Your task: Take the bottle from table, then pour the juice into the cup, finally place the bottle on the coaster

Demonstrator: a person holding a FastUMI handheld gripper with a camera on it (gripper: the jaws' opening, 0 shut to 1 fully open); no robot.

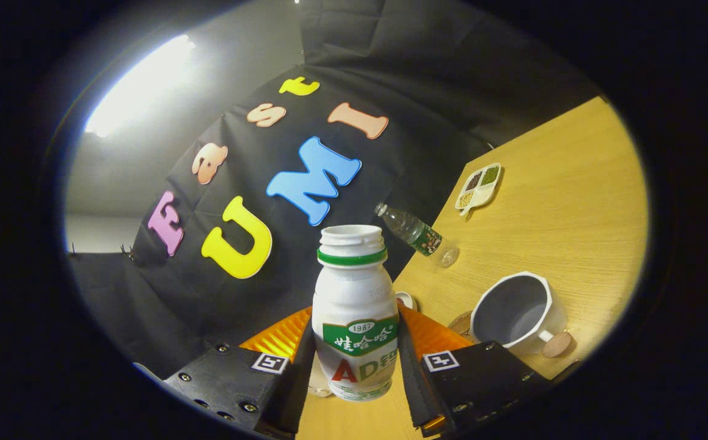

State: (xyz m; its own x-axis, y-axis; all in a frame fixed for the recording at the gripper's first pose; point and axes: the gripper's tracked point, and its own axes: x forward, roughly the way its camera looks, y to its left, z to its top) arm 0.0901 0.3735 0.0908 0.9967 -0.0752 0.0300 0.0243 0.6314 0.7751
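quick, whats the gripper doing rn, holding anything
Gripper: shut on the white juice bottle, one finger pressed on each side; the bottle is uncapped and lifted, with the table tilted in view.

We see a wooden table (573,201) with a light grain. On it stands a white cup (515,313) with a wooden-tipped handle, and just beside it, partly hidden, a round coaster (460,322). Farther away stands a clear plastic water bottle (418,235), and beyond it lies a small divided tray (479,186) with grains.
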